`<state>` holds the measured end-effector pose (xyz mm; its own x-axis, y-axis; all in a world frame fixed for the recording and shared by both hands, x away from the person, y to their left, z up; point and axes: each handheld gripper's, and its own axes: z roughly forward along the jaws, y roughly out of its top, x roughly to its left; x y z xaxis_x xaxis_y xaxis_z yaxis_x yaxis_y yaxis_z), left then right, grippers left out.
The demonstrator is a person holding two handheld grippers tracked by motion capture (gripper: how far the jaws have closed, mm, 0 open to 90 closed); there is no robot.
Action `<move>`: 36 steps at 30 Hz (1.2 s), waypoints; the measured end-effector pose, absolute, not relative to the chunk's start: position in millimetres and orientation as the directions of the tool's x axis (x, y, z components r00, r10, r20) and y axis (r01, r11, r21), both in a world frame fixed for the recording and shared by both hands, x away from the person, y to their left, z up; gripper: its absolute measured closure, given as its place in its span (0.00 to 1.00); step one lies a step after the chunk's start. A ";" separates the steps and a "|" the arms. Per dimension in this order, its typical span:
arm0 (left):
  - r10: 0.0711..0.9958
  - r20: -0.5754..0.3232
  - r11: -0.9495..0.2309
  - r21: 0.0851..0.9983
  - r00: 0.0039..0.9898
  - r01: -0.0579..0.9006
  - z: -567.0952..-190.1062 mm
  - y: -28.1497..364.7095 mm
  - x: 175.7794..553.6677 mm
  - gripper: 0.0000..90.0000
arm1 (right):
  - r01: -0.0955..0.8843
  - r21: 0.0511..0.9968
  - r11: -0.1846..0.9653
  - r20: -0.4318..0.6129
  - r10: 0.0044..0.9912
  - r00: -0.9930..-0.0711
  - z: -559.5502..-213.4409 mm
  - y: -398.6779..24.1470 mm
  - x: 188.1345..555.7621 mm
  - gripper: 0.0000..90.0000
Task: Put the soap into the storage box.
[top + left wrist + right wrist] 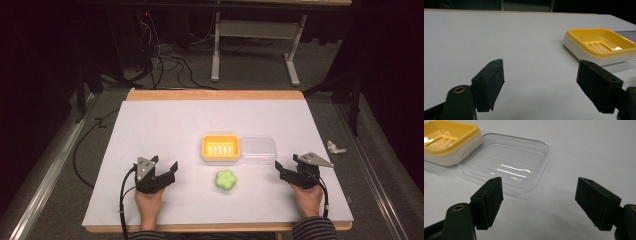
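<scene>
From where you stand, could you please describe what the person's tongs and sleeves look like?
Both tongs are black with two blocky jaws. The left tongs and right tongs each carry a grey three-cornered plate and trail a black cable. The sleeves are dark with thin stripes.

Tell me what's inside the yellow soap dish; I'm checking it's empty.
Nothing lies in the soap dish: its slotted yellow tray is bare. Whatever sits beneath that tray is hidden.

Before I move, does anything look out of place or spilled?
Nothing spilled or damaged. The lid lies off the soap dish, beside it, and the green soap sits on the table. One crumpled scrap lies past the table's right edge.
</scene>
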<state>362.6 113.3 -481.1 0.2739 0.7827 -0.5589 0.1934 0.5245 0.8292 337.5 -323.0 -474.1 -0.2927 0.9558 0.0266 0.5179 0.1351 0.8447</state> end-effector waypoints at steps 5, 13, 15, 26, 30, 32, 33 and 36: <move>0.789 -0.549 0.513 0.835 0.274 0.196 -481.6 111.6 362.9 0.25 | 0.495 0.849 0.182 0.000 0.939 -0.345 -467.8 -321.3 329.3 0.26; 0.791 -0.547 0.513 0.837 0.274 0.191 -481.4 111.5 362.2 0.25 | 0.526 0.828 0.196 0.045 0.911 -0.410 -461.0 -318.4 318.9 0.29; 0.793 -0.544 0.509 0.839 0.275 0.191 -481.6 111.2 362.3 0.25 | 0.534 0.822 0.195 0.060 0.905 -0.422 -458.6 -314.9 315.6 0.28; 0.790 -0.550 0.515 0.835 0.271 0.194 -481.4 111.7 362.7 0.25 | 0.495 0.818 0.294 0.016 0.847 -0.531 -449.0 -287.0 304.9 0.33; 0.787 -0.554 0.520 0.832 0.270 0.193 -481.2 111.8 362.6 0.25 | 0.494 0.803 0.332 0.019 0.815 -0.579 -448.6 -272.6 308.5 0.31; 0.786 -0.555 0.520 0.832 0.272 0.193 -481.2 112.1 362.7 0.25 | 0.495 0.800 0.339 0.019 0.810 -0.585 -449.0 -270.2 309.3 0.31; 0.787 -0.554 0.519 0.832 0.272 0.194 -481.3 112.5 362.8 0.25 | 0.502 0.793 0.345 0.030 0.801 -0.598 -449.2 -263.0 311.2 0.31; 0.785 -0.556 0.522 0.831 0.273 0.192 -481.2 112.4 362.6 0.25 | 0.494 0.792 0.359 0.026 0.788 -0.615 -448.6 -257.5 312.6 0.32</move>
